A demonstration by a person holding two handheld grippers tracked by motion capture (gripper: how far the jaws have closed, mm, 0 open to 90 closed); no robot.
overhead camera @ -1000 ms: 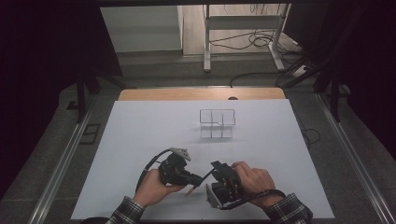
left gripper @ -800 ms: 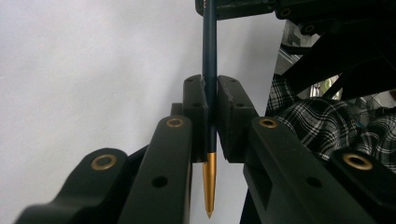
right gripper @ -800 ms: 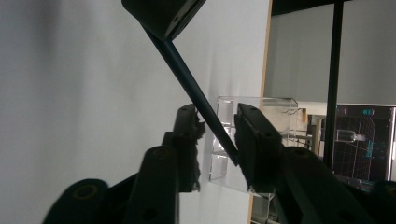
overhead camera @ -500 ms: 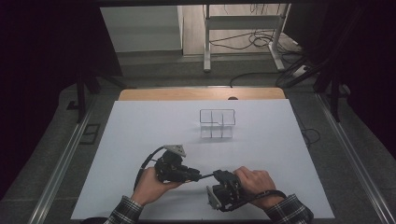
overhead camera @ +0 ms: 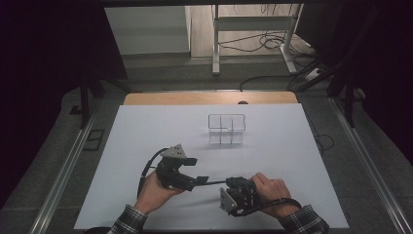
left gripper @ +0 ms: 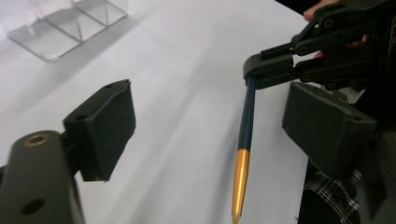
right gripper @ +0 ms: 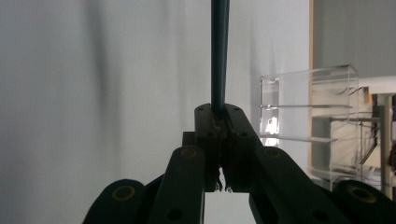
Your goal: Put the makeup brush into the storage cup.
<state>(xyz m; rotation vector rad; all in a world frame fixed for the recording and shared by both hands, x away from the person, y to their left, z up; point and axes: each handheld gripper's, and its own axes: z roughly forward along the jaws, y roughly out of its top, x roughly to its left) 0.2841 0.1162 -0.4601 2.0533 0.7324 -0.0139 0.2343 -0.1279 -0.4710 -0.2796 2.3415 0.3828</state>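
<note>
Now pen point(left gripper: 246, 126) lengthwise from right tongs' point(left gripper: 254, 77) pinch, gold tip between spread left tongs point(left gripper: 208, 126).

High view: fixed above the person's side, facing forward and down; takes in the whole white table point(overhead camera: 146, 136) and the floor beyond it, from afar.

Left gripper view: rides low over the table, looks along its own parted jaws; very near the pen point(left gripper: 244, 140).

Right gripper view: turned sideways, close along its own closed jaws.

Shared: the clear organizer point(overhead camera: 226, 129) point(left gripper: 70, 28) point(right gripper: 322, 126) appears in all three; the pen in both gripper views.
</note>
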